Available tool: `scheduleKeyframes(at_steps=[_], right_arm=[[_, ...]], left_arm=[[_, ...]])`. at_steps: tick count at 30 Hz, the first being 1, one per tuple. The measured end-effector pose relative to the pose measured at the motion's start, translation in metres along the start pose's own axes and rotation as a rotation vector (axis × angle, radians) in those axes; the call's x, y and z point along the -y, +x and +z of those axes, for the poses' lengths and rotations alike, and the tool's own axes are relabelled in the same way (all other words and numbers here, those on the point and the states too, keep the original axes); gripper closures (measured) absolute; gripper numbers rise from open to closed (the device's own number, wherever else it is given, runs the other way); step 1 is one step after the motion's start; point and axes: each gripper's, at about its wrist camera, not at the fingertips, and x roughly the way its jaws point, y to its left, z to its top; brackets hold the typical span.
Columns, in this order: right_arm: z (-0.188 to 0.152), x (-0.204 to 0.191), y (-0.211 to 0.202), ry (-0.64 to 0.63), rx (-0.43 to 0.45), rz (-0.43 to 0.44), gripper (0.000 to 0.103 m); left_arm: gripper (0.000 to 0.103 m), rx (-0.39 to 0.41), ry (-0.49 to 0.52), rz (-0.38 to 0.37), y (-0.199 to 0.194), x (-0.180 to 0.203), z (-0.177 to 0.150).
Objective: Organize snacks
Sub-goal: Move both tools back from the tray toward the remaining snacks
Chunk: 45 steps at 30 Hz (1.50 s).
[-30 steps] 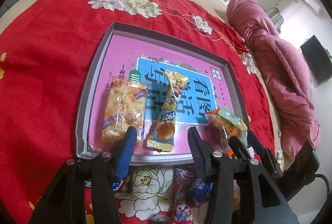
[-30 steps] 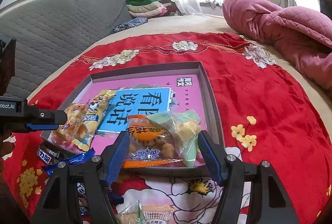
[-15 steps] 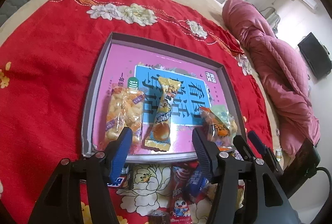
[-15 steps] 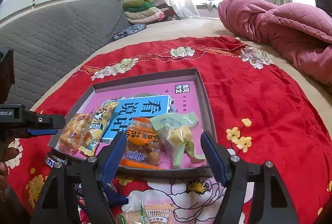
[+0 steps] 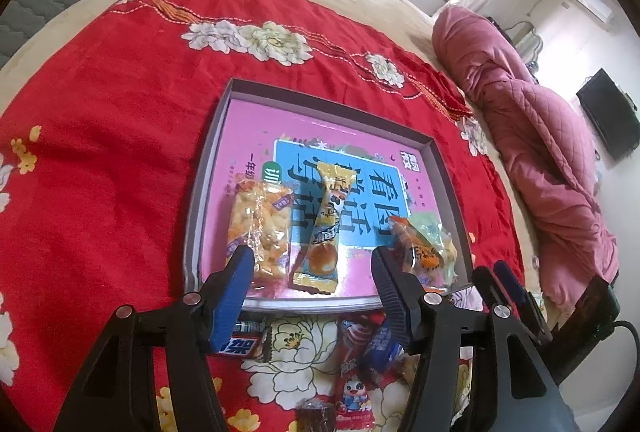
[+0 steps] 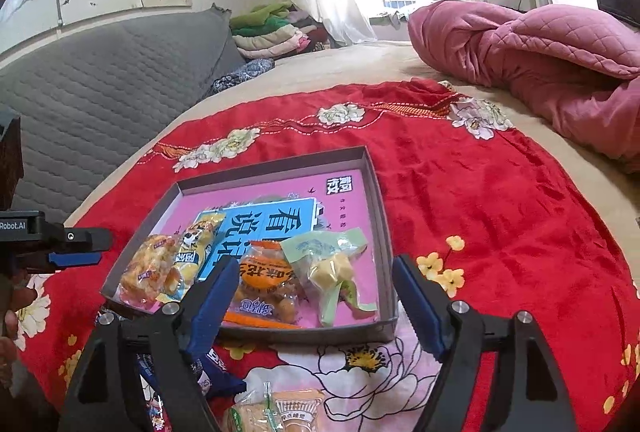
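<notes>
A shallow grey box (image 5: 208, 168) (image 6: 376, 188) with a pink and blue printed bottom lies on a red floral cloth. In it lie a yellow puffed-snack pack (image 5: 260, 228) (image 6: 148, 272), a long yellow bar pack (image 5: 326, 228) (image 6: 196, 248), an orange pack (image 5: 416, 244) (image 6: 266, 284) and a green pack (image 6: 332, 264). My left gripper (image 5: 312, 284) is open and empty over the box's near edge. My right gripper (image 6: 316, 304) is open and empty, just short of the orange and green packs. Loose snacks (image 5: 356, 356) (image 6: 276, 408) lie on the cloth in front of the box.
A pink quilt (image 5: 540, 136) (image 6: 540, 60) is heaped at the right. A grey padded headboard (image 6: 100, 92) runs along the left. The red cloth (image 5: 100, 152) covers the bed around the box. The left gripper shows at the left edge of the right wrist view (image 6: 60, 248).
Both grippers have drawn back from the box and risen. The orange and green packs, between the right gripper's fingers a second ago, now lie in the box.
</notes>
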Motion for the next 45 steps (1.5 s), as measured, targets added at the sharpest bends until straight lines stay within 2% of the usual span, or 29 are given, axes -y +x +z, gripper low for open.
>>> scheduleKeyframes(at_steps=[6, 31, 45], right_arm=[[0.004, 0.004, -0.009, 0.016, 0.016, -0.003, 0.022], [-0.002, -0.011, -0.041, -0.022, 0.029, 0.034, 0.021], [-0.012, -0.014, -0.050, -0.042, -0.006, 0.041, 0.021]], left_arm=[[0.035, 0.006, 0.003, -0.001, -0.008, -0.002, -0.001], [0.034, 0.014, -0.020, 0.012, -0.034, -0.020, -0.010], [0.034, -0.048, 0.007, 0.020, -0.032, -0.018, -0.033]])
